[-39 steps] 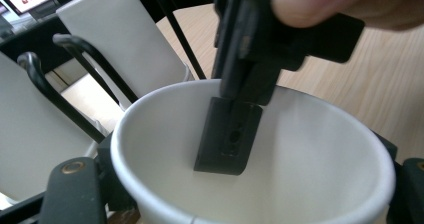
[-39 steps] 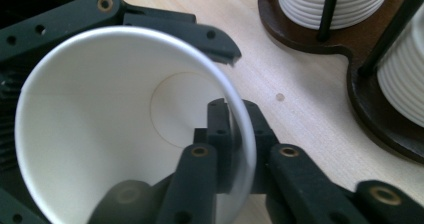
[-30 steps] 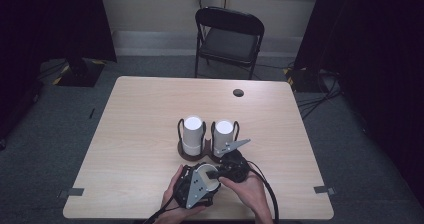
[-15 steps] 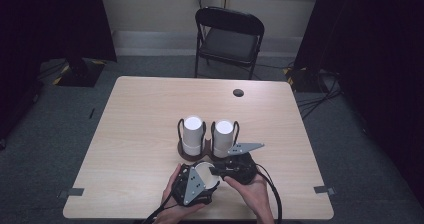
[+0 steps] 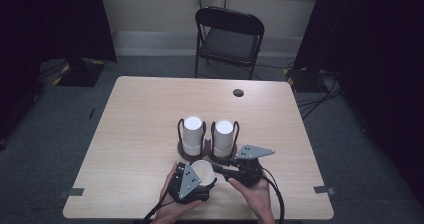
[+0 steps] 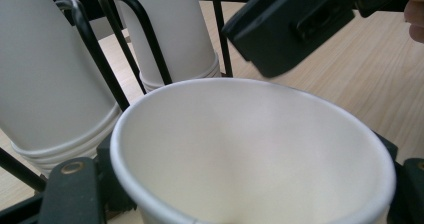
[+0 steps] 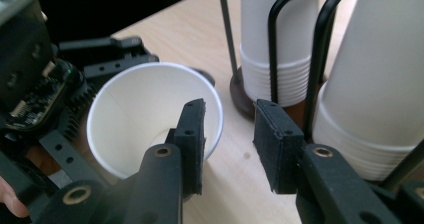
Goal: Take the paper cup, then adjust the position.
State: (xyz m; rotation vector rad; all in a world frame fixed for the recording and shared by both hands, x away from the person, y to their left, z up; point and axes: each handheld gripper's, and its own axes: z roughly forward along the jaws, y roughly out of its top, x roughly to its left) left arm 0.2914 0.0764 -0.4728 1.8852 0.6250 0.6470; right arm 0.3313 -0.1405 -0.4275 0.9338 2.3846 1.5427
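White paper cup [image 5: 203, 171] plain, unprinted; stacks [image 5: 192, 134] likewise.

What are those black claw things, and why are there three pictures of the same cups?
Those are tongs that a person holds, one in each hand. One picture comes from a camera high above the table. The other two come from little cameras riding on the tongs themselves, so you see everything close up. On the table stand two stacks of white paper cups inside black wire holders. The left tongs grip a single paper cup, open end facing up. The right tongs sit just beside that cup; their jaws have just been opening, with nothing between them.
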